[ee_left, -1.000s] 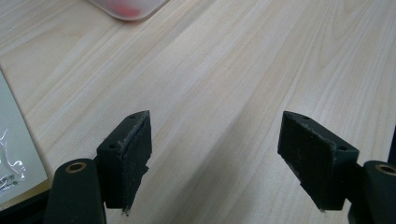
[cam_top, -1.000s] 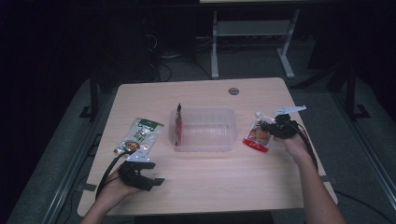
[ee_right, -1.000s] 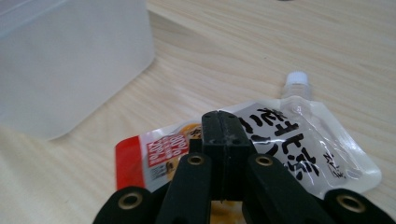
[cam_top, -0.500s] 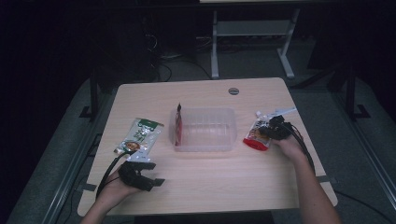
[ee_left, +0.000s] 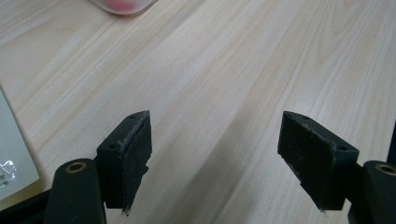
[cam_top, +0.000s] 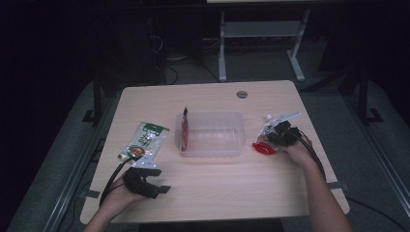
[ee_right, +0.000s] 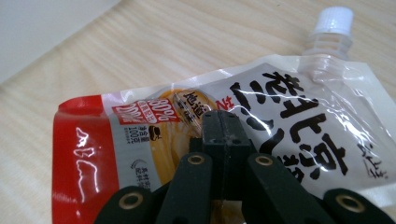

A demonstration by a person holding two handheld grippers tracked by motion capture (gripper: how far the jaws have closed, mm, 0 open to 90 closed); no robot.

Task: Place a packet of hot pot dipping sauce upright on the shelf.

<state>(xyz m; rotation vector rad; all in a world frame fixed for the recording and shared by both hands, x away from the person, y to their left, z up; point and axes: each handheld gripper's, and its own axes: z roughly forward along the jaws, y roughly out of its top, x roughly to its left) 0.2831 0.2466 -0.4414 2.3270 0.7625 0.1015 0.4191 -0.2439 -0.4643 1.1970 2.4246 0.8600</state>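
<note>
1. Barely anything has shifted since a second ago: my right gripper [cam_top: 276,137] sits over the spouted pouch [cam_top: 270,136] as before, and my left gripper [cam_top: 153,180] hasn't budged.
2. Right jaws are pinched tight on the pouch's printed face, near its middle.
3. Pouch lies on the table [cam_top: 217,193], just right of the clear plastic bin [cam_top: 212,133], its white cap [ee_right: 333,20] pointing away from me; bin lies to my left.
4. Left jaws gape wide over bare wood, the green packet [cam_top: 145,141] just beyond.
</note>
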